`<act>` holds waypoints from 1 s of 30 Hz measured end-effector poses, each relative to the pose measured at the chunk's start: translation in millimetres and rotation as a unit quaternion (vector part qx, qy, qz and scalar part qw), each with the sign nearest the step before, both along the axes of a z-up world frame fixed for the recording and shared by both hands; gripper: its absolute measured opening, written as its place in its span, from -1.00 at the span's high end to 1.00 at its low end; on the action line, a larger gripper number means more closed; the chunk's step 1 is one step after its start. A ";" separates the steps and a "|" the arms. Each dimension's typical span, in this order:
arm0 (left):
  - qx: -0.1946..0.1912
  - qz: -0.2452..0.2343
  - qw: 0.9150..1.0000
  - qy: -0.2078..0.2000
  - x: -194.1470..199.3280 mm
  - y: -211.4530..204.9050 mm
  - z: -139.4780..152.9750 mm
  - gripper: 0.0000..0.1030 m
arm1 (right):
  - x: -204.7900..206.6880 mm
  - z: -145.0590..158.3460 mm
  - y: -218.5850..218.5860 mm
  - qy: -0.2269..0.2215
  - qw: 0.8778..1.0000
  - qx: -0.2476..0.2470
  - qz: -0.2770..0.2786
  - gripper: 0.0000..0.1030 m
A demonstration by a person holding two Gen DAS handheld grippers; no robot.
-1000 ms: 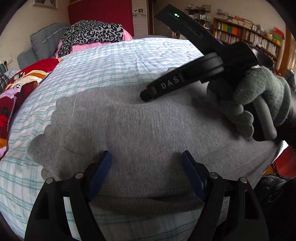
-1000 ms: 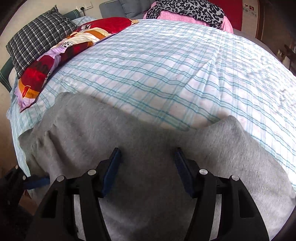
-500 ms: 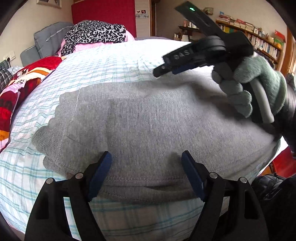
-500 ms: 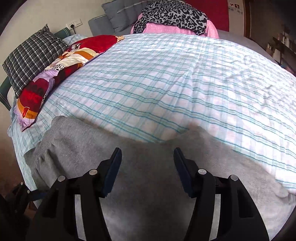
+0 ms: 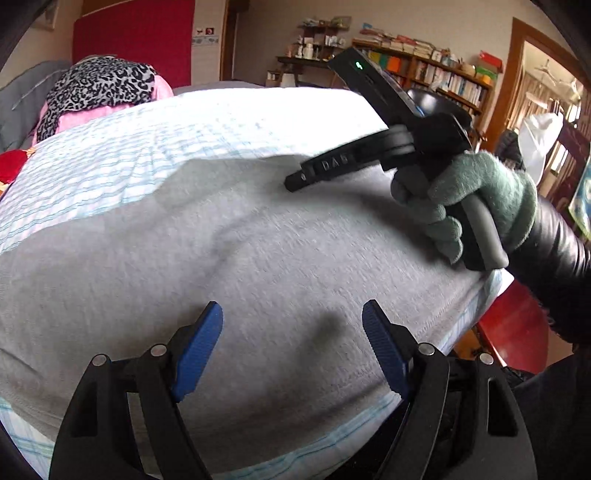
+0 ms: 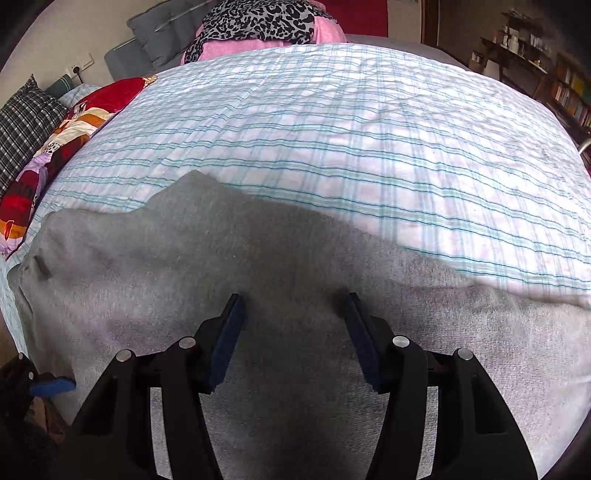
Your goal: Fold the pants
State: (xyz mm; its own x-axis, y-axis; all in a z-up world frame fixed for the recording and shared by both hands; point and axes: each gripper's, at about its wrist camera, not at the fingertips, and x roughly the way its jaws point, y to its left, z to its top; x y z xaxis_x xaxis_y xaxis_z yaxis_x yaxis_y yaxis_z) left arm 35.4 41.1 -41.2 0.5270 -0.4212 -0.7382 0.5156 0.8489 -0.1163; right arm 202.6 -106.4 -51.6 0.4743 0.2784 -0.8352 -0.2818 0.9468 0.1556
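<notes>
Grey pants (image 5: 258,251) lie folded flat on a bed with a blue-checked sheet (image 5: 166,136). My left gripper (image 5: 293,325) is open and empty, hovering just over the near part of the pants. My right gripper (image 6: 293,314) is open and empty, low over the grey pants (image 6: 184,258). In the left wrist view the right gripper (image 5: 291,182) shows from the side, held by a green-gloved hand (image 5: 480,199) above the far right of the pants. The left gripper's blue fingertip (image 6: 51,386) peeks in at the lower left of the right wrist view.
The checked sheet (image 6: 332,129) stretches beyond the pants. A leopard-print and pink bundle (image 6: 258,22) sits at the head of the bed. A red patterned quilt (image 6: 55,140) and a plaid pillow (image 6: 22,122) lie at the left. Bookshelves (image 5: 424,70) stand behind the bed. The bed's edge (image 5: 491,291) is at the right.
My left gripper has moved in over the pants and to the right. My right gripper has come back down close to the fabric and shifted along it.
</notes>
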 end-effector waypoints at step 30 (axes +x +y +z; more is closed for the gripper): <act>0.054 -0.004 0.999 -0.003 -35.7 -13.7 -13.9 -0.53 | -214.1 -1.1 -58.2 -0.147 0.972 -0.023 0.181 -0.11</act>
State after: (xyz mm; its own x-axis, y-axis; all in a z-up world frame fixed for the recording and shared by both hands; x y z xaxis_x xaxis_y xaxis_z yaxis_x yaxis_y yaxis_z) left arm -0.3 27.4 -55.1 0.5277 -0.3434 -0.7769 0.5227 0.8523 -0.0217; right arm -11.5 -164.7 -52.7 0.5719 0.4371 -0.6942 -0.6232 0.7818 -0.0212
